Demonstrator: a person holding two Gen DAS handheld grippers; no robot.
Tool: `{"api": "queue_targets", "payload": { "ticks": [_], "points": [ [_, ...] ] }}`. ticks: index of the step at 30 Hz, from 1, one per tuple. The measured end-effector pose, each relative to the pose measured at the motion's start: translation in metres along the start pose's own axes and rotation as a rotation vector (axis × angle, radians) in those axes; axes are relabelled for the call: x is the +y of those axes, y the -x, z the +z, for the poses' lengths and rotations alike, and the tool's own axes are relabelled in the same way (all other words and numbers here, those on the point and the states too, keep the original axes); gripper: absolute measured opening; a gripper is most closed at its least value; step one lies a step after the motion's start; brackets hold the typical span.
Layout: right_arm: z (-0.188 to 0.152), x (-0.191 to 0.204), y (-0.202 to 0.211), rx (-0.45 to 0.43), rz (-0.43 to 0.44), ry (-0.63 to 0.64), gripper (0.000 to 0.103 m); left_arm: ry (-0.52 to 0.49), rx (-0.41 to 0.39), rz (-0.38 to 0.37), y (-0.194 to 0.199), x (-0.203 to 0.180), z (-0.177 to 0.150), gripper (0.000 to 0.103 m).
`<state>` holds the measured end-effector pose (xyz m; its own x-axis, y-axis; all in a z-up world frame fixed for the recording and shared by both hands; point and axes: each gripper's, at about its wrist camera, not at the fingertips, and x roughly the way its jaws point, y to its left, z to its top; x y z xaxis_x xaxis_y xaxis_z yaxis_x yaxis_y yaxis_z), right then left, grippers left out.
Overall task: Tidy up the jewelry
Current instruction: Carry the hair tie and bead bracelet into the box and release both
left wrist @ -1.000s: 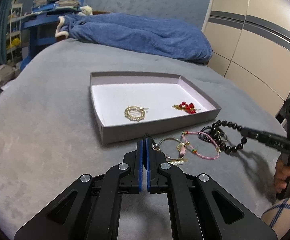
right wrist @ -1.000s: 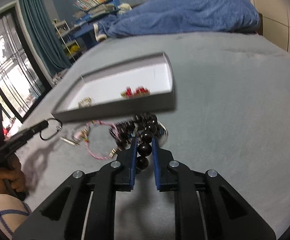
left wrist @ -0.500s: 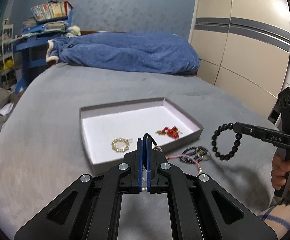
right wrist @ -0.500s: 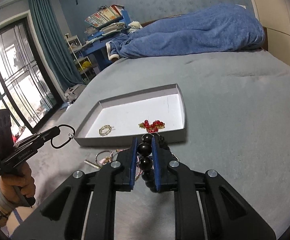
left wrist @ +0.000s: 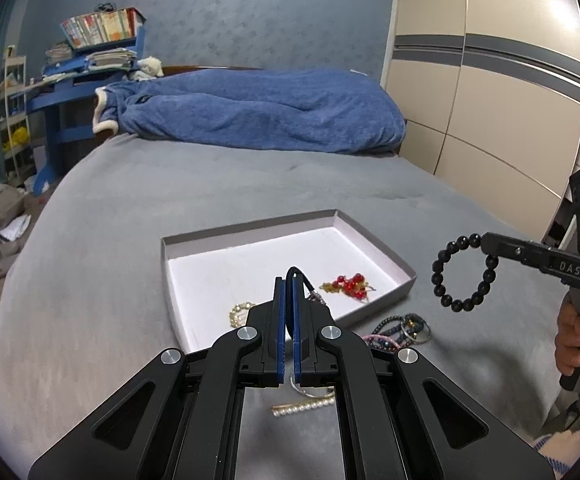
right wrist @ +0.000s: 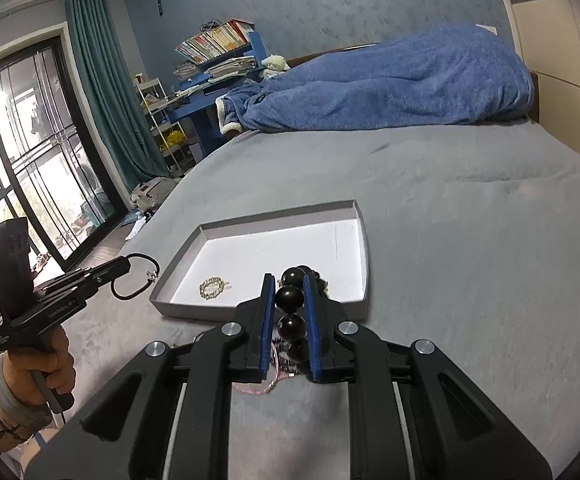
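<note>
A shallow grey box (left wrist: 404,277) with a white floor lies on the grey bed; it also shows in the right wrist view (right wrist: 360,248). In it lie a gold pearl ring piece (left wrist: 240,312) and a red bead piece (left wrist: 350,283). My left gripper (left wrist: 289,284) is shut on a black cord loop with a small silver charm (right wrist: 136,282), held above the bed left of the box. My right gripper (right wrist: 288,280) is shut on a black bead bracelet (left wrist: 464,270), held in the air right of the box. Loose bracelets (left wrist: 400,330) and a pearl hair clip (left wrist: 304,407) lie on the bed before the box.
A blue blanket (left wrist: 258,110) is bunched at the head of the bed. A blue desk with books (left wrist: 90,52) stands at the back left, wardrobe doors (left wrist: 490,100) on the right. A window and teal curtain (right wrist: 90,92) are on the left.
Both grippers have risen from the pile in front of the box. The left lifted the black cord loop, the right lifted the black bead bracelet clear of the other jewelry.
</note>
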<state>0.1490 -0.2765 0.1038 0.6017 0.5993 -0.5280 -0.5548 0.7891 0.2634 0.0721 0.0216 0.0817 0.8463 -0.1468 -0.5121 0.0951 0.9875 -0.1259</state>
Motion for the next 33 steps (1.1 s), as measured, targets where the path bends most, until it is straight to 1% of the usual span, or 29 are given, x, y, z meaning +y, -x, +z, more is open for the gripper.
{"api": "queue_targets", "payload": {
  "ticks": [8,13,17,22,26,30,33],
  "points": [
    [0.022,0.011,-0.021,-0.003,0.012,0.027,0.014,0.012,0.021,0.018,-0.023,0.008,0.006,0.003],
    [0.035,0.024,-0.046,0.011,0.028,0.045,0.014,0.011,0.044,0.027,-0.041,0.009,0.009,0.003],
    [0.039,0.035,-0.074,0.043,0.046,0.06,0.014,0.014,0.073,0.037,-0.063,0.012,0.009,0.003],
    [0.033,0.042,-0.113,0.106,0.066,0.055,0.014,0.002,0.106,0.045,-0.083,0.011,0.005,0.003],
    [0.022,0.027,-0.136,0.16,0.033,0.03,0.014,-0.01,0.143,0.058,-0.098,0.011,-0.004,0.003],
    [0.012,0.004,-0.143,0.192,-0.028,0.002,0.014,-0.032,0.185,0.078,-0.11,0.011,-0.014,0.003],
    [0.006,-0.008,-0.143,0.203,-0.054,-0.007,0.014,-0.028,0.206,0.09,-0.115,0.016,-0.019,0.003]
  ]
}}
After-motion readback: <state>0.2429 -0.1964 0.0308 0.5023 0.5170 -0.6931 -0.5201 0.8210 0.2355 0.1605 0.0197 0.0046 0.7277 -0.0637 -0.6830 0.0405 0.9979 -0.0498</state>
